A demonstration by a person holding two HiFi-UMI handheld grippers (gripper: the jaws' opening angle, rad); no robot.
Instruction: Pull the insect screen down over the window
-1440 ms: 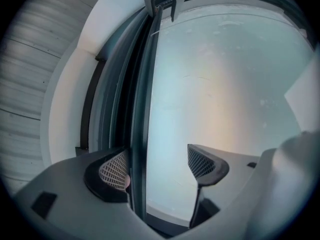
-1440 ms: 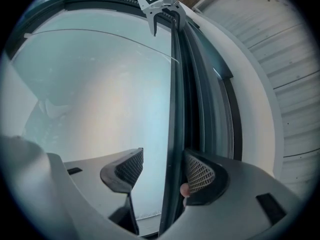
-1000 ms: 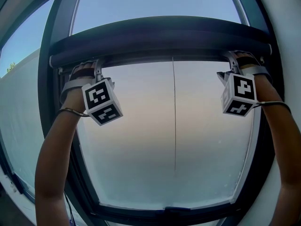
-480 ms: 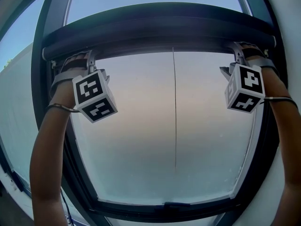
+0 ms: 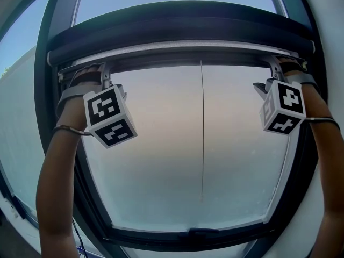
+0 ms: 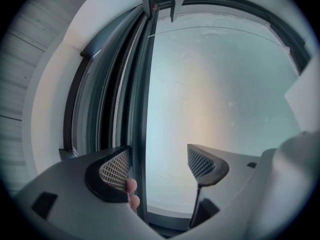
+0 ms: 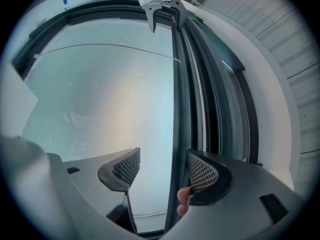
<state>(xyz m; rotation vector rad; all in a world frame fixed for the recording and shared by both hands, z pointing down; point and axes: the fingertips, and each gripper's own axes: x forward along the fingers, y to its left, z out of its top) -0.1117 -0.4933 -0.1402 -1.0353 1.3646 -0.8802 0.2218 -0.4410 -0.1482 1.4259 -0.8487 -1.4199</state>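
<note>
while both grippers sit over the ends of the pull bar [image 5: 183,52], the job is to bring it down level. the left gripper [image 6: 157,166] is released, jaws wide, with the bar running between them just beside the outer pad. the right gripper [image 7: 162,169] is released too. its jaws have just been opening wider, with the bar between them, close by the outer pad and well off the inner one. neither pinches the bar, so i judge the pull comes from a jaw bearing on it, not from a grip.

the bar lies high, just under the roller housing [image 5: 183,23], so nearly all the glass [image 5: 161,160] is yet to be covered. best to lower both hands at one pace. if one end leads, the bar could tilt and bind in the side tracks of the window frame [image 5: 63,9]. keep the jaws well over the bar so it can't slip out and spring back up.

a thin cord [image 5: 202,128] hangs from the middle of the bar, well apart from both grippers, and should not catch. the person's fingers [image 6: 131,188] show beside the left outer pad and should keep off the track. nothing else seems to block the way down.
</note>
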